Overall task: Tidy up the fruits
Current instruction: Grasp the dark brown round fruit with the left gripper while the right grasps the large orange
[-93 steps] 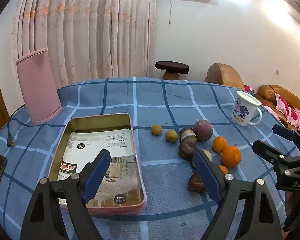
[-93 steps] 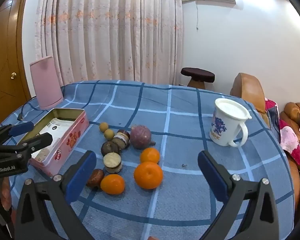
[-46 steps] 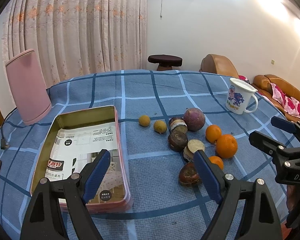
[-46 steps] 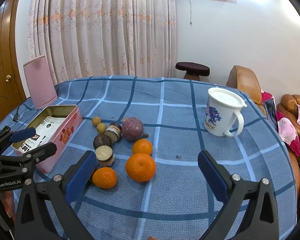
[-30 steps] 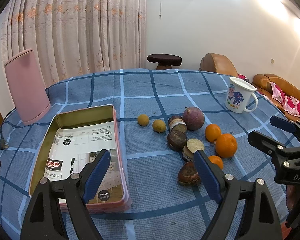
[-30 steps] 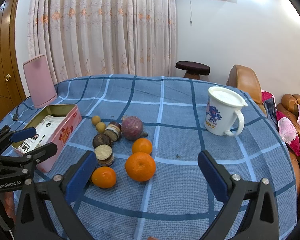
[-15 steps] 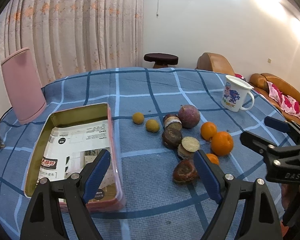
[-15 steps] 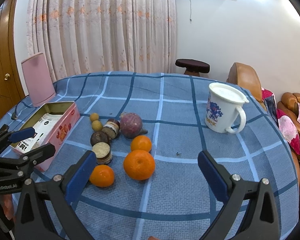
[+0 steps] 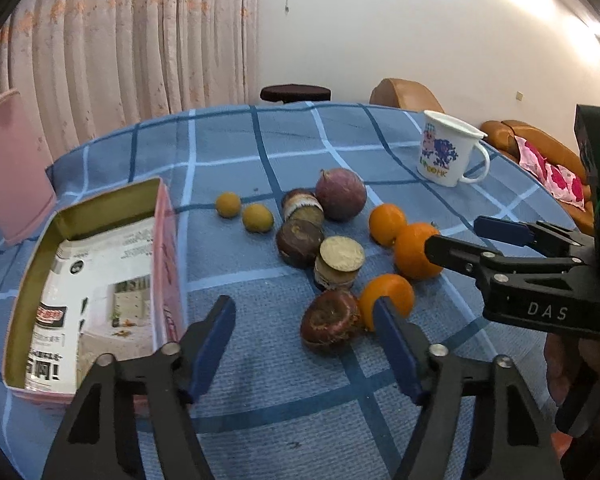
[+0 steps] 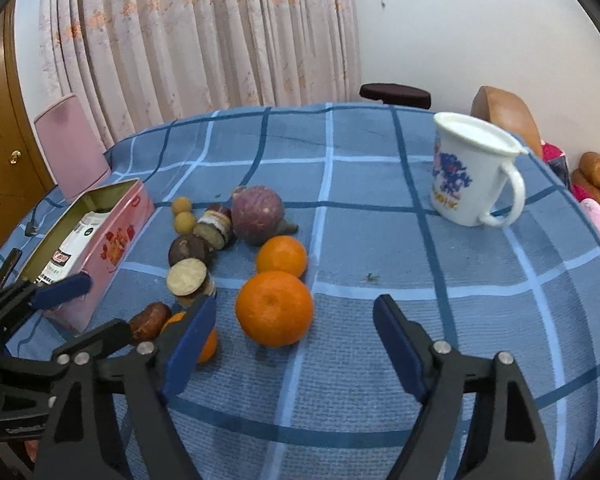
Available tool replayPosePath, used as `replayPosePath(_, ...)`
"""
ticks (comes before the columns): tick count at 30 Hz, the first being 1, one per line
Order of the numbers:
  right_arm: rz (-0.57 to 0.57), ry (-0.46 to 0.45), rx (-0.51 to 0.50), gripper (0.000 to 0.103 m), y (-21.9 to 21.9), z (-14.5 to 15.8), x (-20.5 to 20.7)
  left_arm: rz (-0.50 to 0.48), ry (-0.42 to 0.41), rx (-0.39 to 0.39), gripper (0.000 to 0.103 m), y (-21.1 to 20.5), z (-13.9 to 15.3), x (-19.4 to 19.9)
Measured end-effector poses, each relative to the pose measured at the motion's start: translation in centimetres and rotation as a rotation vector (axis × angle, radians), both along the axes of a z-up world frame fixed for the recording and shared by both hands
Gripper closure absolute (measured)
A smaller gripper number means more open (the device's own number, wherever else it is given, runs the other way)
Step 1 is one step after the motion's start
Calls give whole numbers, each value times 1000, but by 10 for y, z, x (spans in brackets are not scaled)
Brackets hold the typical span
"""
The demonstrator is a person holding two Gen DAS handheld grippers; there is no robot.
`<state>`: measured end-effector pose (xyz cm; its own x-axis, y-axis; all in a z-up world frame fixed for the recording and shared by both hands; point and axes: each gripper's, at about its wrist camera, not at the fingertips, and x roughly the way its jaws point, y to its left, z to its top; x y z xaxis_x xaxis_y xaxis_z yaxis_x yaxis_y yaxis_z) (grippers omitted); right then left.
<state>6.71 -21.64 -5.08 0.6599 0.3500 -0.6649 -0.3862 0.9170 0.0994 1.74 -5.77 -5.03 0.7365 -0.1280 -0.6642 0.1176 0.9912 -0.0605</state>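
Note:
Fruits lie on the blue checked tablecloth: a brown fruit (image 9: 330, 322), three oranges, the largest (image 10: 275, 307) nearest my right gripper, a purple fruit (image 9: 341, 194), dark cut pieces (image 9: 337, 264) and two small yellow fruits (image 9: 228, 204). An open pink tin (image 9: 100, 272) with paper inside stands at the left. My left gripper (image 9: 304, 344) is open and empty, low over the cloth just short of the brown fruit. My right gripper (image 10: 294, 344) is open and empty, just short of the largest orange; it also shows in the left wrist view (image 9: 460, 240).
A white mug (image 10: 474, 174) stands at the far right of the table. A pink cylindrical container (image 10: 70, 146) stands behind the tin. A cable (image 10: 30, 226) lies at the left edge. Sofas (image 9: 540, 152) and a stool (image 10: 396, 94) are beyond the table.
Both grippers have moved forward and down toward the fruits. The left now faces the brown fruit closely, the right the largest orange. Both stay open.

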Motion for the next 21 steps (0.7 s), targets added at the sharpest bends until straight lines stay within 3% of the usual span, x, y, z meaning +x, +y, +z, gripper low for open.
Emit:
replayPosePath(2,4,13,-10,25,4,-3,4,-13,14,-6,40,-1,-2,3)
replayPosePath(10,34,101,-11,37,9,-24,17,-60,77,-48,41,-4,-17,13)
replayPosePath(12,54,110,14,50,10,-26,18,-62,79,-76,47,-2,-17,14)
replayPosePath(13,60,110,28,53,9,-25,17,-65,80,-89,60,0,-17,15)
replayPosePath(14,53,103,15,53,10,-24,16,-67,84,-96,64,1,-17,16)
replayPosePath(21,60,91,30,53,9,-23,9,-91,83,-122,65,4,-16,14)
